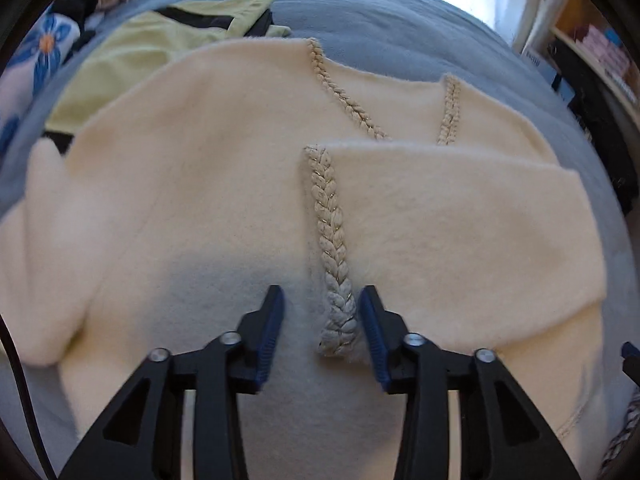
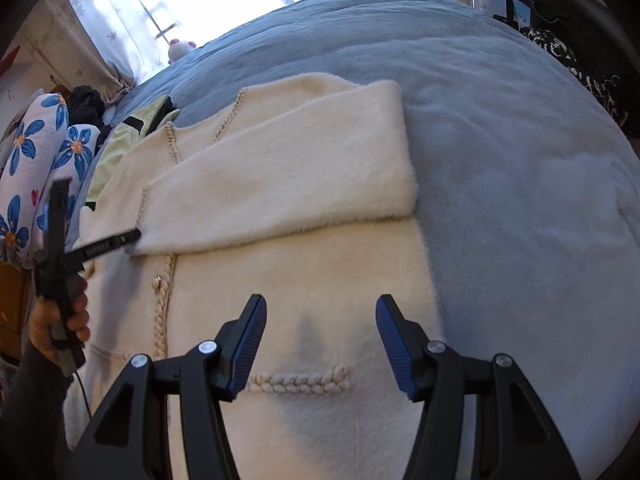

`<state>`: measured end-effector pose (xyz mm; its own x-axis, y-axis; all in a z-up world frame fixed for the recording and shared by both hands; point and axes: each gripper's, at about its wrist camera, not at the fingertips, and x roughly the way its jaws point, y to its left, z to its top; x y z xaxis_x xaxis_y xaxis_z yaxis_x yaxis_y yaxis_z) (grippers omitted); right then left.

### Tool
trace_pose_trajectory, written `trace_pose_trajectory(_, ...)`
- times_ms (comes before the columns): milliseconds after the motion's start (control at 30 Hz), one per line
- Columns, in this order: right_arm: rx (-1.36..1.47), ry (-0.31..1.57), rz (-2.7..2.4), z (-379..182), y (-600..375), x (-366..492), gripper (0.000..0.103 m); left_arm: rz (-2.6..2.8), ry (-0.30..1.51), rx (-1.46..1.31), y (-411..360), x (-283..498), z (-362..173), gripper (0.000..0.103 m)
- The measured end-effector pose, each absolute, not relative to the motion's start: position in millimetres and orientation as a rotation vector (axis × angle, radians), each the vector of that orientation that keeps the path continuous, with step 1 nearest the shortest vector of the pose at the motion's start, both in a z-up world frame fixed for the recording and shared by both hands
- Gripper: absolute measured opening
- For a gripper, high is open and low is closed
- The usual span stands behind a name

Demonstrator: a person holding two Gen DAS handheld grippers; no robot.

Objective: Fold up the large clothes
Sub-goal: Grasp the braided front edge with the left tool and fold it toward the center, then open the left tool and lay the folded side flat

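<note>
1. My left gripper (image 1: 320,304) hovers with its jaws spread, straddling the lower end of the braided trim (image 1: 334,248) on the cream coat (image 1: 180,184) without pinching it.
2. My right gripper (image 2: 320,312) hangs with its jaws wide apart and holding nothing, above the coat's lower front, just beyond a braided pocket edge (image 2: 300,384).
3. The coat lies flat on the blue bed (image 2: 500,120), its right sleeve (image 2: 288,184) already folded across the chest, cuff toward the front opening.
4. In the left wrist view the other sleeve (image 1: 40,280) sprawls off to the left, unfolded; I judge the sleeve stage half done.
5. The next move, as I read it, calls for my left jaws to close on that loose sleeve and carry it across to meet the first; the thick pile may slip from a shallow grip.
6. Beyond the collar lies a yellow-green garment (image 1: 132,64), partly under the coat, with floral bedding (image 2: 40,160) and a bright window (image 2: 180,8) behind.
</note>
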<state>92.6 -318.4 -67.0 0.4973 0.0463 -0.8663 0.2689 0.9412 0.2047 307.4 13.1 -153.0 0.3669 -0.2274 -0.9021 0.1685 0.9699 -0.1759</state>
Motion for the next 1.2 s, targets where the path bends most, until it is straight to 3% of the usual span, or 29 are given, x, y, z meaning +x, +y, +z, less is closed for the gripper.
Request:
trace_pose_trajectory(33, 0.347, 1.041, -0.134, -64.5, -322.5, 97.1, 0.062, -0.262, 1.162, -0.088, 14.8, 310.0, -152.3, 0.063)
trace_pose_trajectory(100, 0.354, 1.008, -0.144, -57.0, -331.5, 111.6, 0.073, -0.255, 1.142, -0.132, 18.0, 316.8, -149.5, 0.073)
trace_pose_trajectory(367, 0.392, 1.011, -0.226, -74.3, -384.1, 203.6, 0.077, -0.23, 1.168, -0.141, 12.4, 364.0, -162.5, 0.074)
trace_pose_trajectory(400, 0.383, 1.016, -0.249, -78.5, -389.8, 212.6, 0.077, -0.231, 1.161, -0.131, 8.5, 367.4, -161.5, 0.068)
trace_pose_trajectory(500, 0.381, 1.035, -0.287, -93.5, -407.5, 236.0, 0.077, -0.259, 1.176, -0.113, -0.5, 376.8, -162.7, 0.023)
trace_pose_trajectory(600, 0.415, 1.063, -0.293, -109.0, -420.0, 250.5, 0.076, -0.231, 1.161, -0.056, -12.6, 383.0, -159.2, 0.014)
trace_pose_trajectory(633, 0.424, 1.065, -0.276, -113.8, -421.8, 253.0, 0.072, -0.23, 1.145, -0.04, -16.6, 384.4, -156.4, 0.013)
trace_pose_trajectory(700, 0.408, 1.07, -0.247, -117.2, -420.4, 256.3, 0.02, -0.231, 1.103, -0.031, -22.3, 387.1, -147.4, 0.013)
trace_pose_trajectory(867, 0.398, 0.995, -0.28, -115.7, -423.2, 248.9, 0.017, -0.226, 1.051, -0.022, -32.0, 397.4, -145.7, 0.013)
trace_pose_trajectory(1033, 0.341, 1.02, -0.31, -112.2, -415.9, 243.9, 0.031, -0.188, 1.085, 0.021, -33.6, 393.0, -155.6, 0.024)
trace_pose_trajectory(1200, 0.22, 0.977, -0.327, -83.3, -389.2, 219.3, 0.035, -0.152, 1.071, 0.079, -33.0, 371.2, -133.6, 0.026)
